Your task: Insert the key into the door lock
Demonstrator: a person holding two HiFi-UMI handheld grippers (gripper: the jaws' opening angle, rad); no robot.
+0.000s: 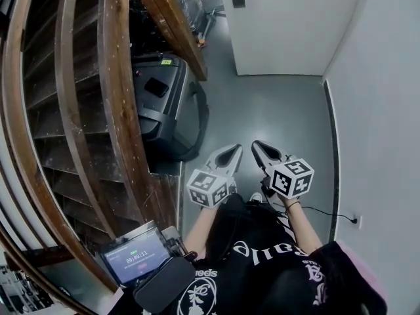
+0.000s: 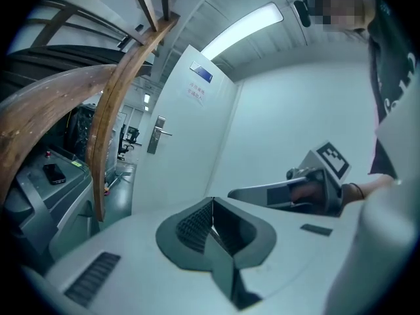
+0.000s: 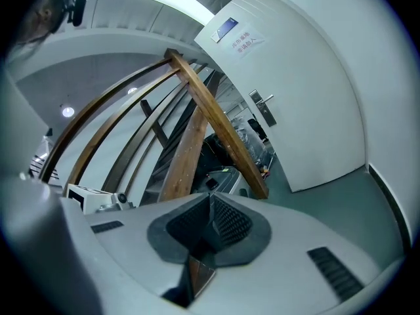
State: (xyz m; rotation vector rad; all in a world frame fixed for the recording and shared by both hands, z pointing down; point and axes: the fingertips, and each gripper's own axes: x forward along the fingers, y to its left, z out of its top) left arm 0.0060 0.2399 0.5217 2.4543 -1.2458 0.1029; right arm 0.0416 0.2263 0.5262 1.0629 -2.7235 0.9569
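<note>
1. My left gripper (image 1: 226, 156) and my right gripper (image 1: 266, 153), pale grey plastic with black ribbed pads, are held side by side over the smooth grey-green floor (image 1: 275, 117). Each carries a white cube printed with black squares.
2. Left gripper view: the jaws are pressed together, pad against pad, with nothing visible between them.
3. Right gripper view: the jaws likewise meet. A flat brownish sliver shows in the slot behind the pads, and I cannot tell what it is.
4. I can make out no key in any view.
5. The plain white door (image 1: 295, 25) stands well ahead of both grippers, and its metal lever handle on a long lock plate (image 2: 159, 134) is far from either jaw tip.
6. Only the gripper views show the blue-and-white paper notice (image 2: 201, 73) high on the door and the long ceiling strip light (image 2: 243, 25).
7. Only the head view shows the white wall socket (image 1: 356, 220) and the small lit screen device (image 1: 134, 256).
8. On my left are the curved brown wooden stair beams (image 1: 118, 97) and a boxy grey machine (image 1: 167, 104) with a black phone (image 1: 156, 86) lying on top.
</note>
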